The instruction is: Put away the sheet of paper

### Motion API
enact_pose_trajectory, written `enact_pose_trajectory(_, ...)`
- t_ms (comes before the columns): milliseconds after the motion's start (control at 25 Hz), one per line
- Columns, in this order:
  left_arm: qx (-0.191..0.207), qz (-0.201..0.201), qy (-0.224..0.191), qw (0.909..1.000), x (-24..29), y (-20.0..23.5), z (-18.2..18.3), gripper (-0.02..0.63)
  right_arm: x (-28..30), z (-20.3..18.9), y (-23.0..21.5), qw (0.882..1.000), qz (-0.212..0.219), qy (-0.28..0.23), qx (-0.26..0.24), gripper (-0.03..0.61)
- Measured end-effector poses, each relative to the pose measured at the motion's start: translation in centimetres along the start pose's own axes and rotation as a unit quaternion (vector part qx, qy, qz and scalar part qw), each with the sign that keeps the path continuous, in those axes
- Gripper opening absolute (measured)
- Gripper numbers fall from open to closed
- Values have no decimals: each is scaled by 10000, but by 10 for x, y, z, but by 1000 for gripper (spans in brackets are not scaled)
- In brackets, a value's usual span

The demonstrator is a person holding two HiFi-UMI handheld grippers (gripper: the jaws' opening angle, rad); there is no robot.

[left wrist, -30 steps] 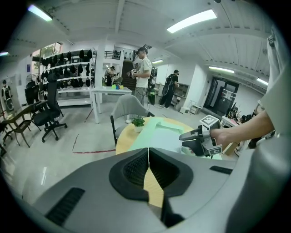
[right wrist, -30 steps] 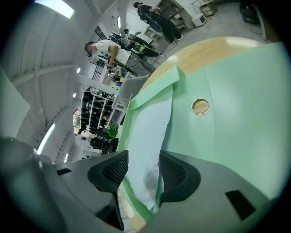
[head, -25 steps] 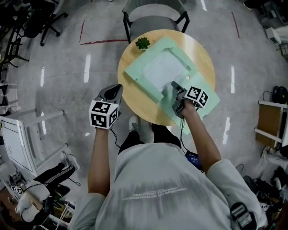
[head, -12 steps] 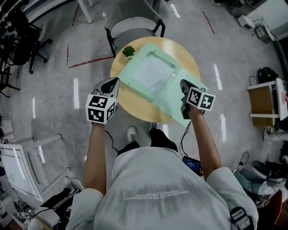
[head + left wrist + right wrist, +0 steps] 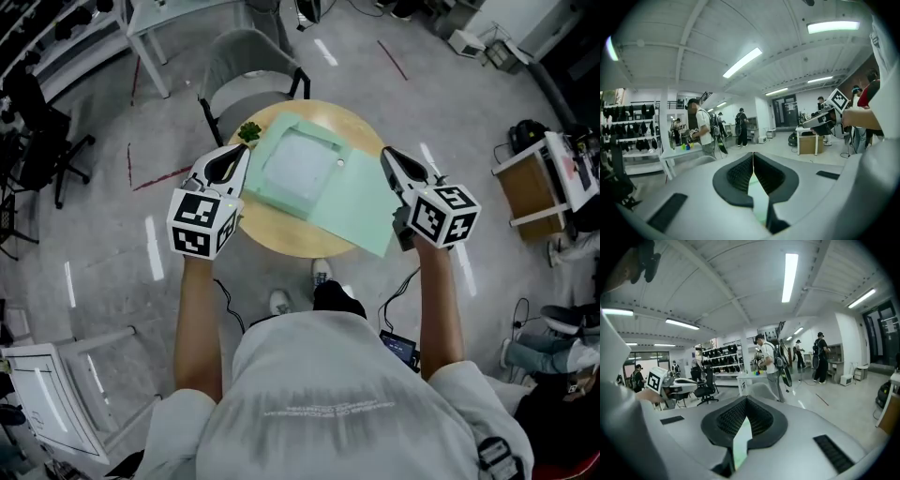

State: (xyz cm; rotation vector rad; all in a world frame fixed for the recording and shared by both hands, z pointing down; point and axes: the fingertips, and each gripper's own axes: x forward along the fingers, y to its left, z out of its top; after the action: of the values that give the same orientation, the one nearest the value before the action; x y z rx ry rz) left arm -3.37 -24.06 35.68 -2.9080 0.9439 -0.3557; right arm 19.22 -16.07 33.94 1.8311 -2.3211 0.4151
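With jaws closed, the left gripper [image 5: 242, 156] and right gripper [image 5: 387, 156] point forward.

Left gripper [image 5: 244, 152] and right gripper [image 5: 386, 153] rose; right fingers [image 5: 726, 420] closed.

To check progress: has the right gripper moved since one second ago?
Yes. The right gripper went rightwards, from over the green folder to the round table's right rim.

small plant [image 5: 248, 132] on round table [image 5: 274, 232], chair [image 5: 246, 64] behind
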Motion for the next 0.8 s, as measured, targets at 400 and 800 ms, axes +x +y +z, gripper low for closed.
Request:
enact_pose_trajectory(400,670,-435,-670,9945,-42,-55,74,20,-73,62,69,9909,95,-659,-1165,28)
enact_pose_trajectory(800,807,-622,-912,9906,-72,-79,96,20,-95,64,100,9835,-61,-691,-1670,28)
